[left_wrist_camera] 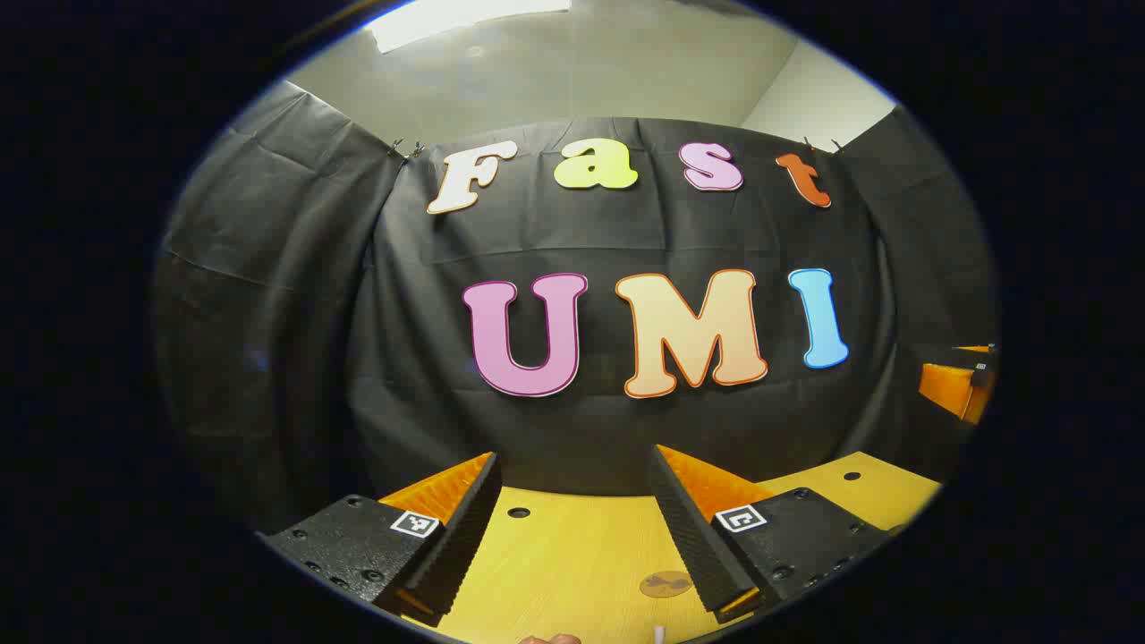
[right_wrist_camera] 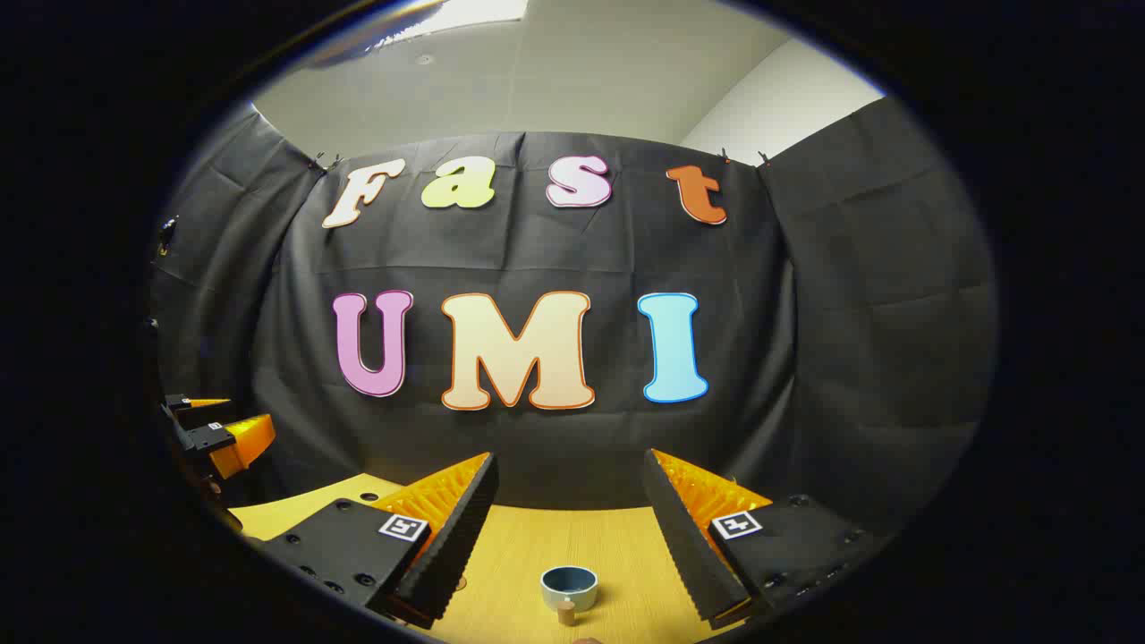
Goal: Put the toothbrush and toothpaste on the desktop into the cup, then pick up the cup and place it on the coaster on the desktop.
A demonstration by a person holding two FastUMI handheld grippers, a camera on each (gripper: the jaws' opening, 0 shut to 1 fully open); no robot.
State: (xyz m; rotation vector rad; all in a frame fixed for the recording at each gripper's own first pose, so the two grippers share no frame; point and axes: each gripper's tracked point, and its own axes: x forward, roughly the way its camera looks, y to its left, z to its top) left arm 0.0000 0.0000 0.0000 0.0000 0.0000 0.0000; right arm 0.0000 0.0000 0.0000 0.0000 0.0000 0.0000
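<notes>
In the right gripper view a small blue-grey cup point(right_wrist_camera: 569, 586) stands upright on the wooden desktop point(right_wrist_camera: 528, 546), low between my fingers. A small tan stub point(right_wrist_camera: 565, 614) sits just in front of it; I cannot tell what it is. My right gripper point(right_wrist_camera: 569, 456) is open above the desk with nothing between its fingers. In the left gripper view a round brown coaster point(left_wrist_camera: 664, 584) lies flat on the desktop point(left_wrist_camera: 572, 555), partly behind one finger. My left gripper point(left_wrist_camera: 572, 456) is open and holds nothing. A small white tip point(left_wrist_camera: 659, 633) pokes in at the bottom edge.
The black cloth wall rises right behind the desk's far edge. The desktop has small round holes point(left_wrist_camera: 519, 512). The right gripper point(left_wrist_camera: 962, 389) shows at the far right of the left gripper view, the left gripper point(right_wrist_camera: 219, 438) at the far left of the right gripper view.
</notes>
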